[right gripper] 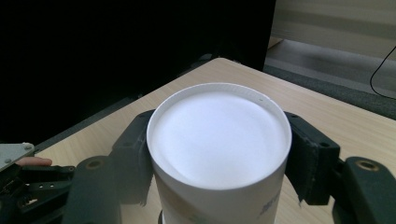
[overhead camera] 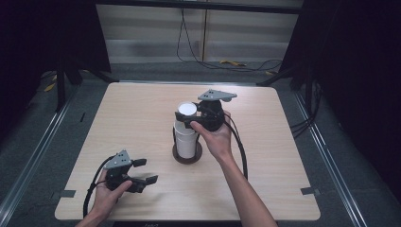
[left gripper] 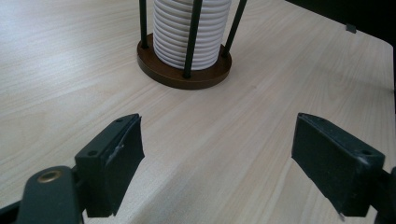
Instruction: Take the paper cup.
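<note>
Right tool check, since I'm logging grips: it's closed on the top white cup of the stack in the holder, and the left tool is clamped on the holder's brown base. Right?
Not quite. The left tool is open and holds nothing, short of the brown base, as the left gripper view shows. The right tool does grip the top white cup.

Bare forearms, no sleeves. Black-bodied left gripper (overhead camera: 147, 171) and right gripper (overhead camera: 185, 120), each topped by a grey three-cornered plate and trailing a black cable behind. Blocky black rubber pads (left gripper: 122, 149) on the jaws, screw holes in their sides, brass-ringed pivots just behind.
</note>
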The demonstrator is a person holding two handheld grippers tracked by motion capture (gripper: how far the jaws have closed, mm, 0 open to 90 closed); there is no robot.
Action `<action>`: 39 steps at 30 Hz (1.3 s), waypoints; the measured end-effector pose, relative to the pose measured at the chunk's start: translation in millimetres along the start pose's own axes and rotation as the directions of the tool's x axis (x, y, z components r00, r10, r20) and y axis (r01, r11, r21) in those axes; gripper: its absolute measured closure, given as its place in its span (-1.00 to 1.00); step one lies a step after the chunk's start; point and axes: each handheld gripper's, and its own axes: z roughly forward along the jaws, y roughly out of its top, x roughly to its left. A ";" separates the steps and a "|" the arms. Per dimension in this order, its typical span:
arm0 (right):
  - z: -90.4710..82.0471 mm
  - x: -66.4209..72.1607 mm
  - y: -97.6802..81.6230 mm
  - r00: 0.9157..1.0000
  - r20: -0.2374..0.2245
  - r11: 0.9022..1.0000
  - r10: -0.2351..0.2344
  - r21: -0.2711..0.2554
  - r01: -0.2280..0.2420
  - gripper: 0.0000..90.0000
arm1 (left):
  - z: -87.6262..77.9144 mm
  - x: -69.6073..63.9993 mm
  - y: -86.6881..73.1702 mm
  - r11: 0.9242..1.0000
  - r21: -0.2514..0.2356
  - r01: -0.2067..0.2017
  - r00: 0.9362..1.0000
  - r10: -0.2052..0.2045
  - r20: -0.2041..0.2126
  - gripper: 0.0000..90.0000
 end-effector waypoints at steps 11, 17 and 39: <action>-4.2 -0.2 3.3 1.000 -0.013 0.999 0.000 -0.035 -0.001 -0.25 | 0.0 0.1 -0.2 1.000 0.003 -0.001 1.000 0.001 -0.002 -0.63; -9.9 -1.3 5.6 1.000 -0.025 0.998 0.010 -0.067 -0.011 -0.25 | 1.0 0.0 -0.5 1.000 0.000 0.004 1.000 -0.004 0.000 -0.63; -30.7 0.3 16.4 0.999 -0.047 0.989 0.026 -0.143 -0.033 -0.24 | 2.7 -1.7 -0.3 1.000 -0.004 -0.023 1.000 0.023 0.001 -0.60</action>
